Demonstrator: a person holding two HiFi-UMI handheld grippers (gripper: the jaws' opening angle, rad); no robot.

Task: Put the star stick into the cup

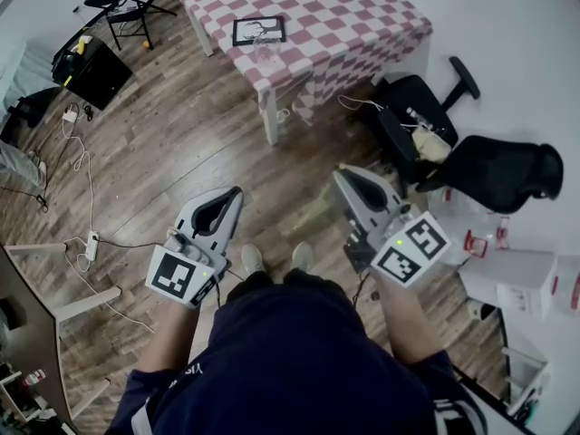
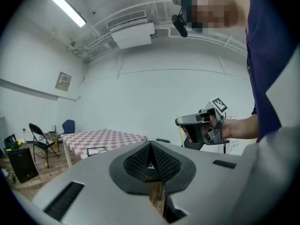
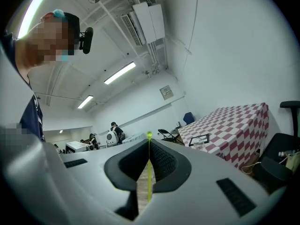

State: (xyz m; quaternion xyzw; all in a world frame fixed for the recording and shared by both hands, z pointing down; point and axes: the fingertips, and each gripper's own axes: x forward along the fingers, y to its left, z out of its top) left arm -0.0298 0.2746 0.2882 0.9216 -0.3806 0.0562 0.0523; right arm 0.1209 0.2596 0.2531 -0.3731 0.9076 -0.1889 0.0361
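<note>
The checkered table stands well ahead of me across the wood floor. On it a clear cup sits beside a black-framed picture. My right gripper is shut on the thin yellow-green star stick, whose tip pokes up past the jaws. The same stick shows in the left gripper view, beside the right gripper. In the right gripper view the cup is far off on the table. My left gripper is shut with nothing in it.
Two black office chairs stand right of the table. White boxes lie at the right. A folding chair, a black case and floor cables with a power strip are on the left. People stand far behind.
</note>
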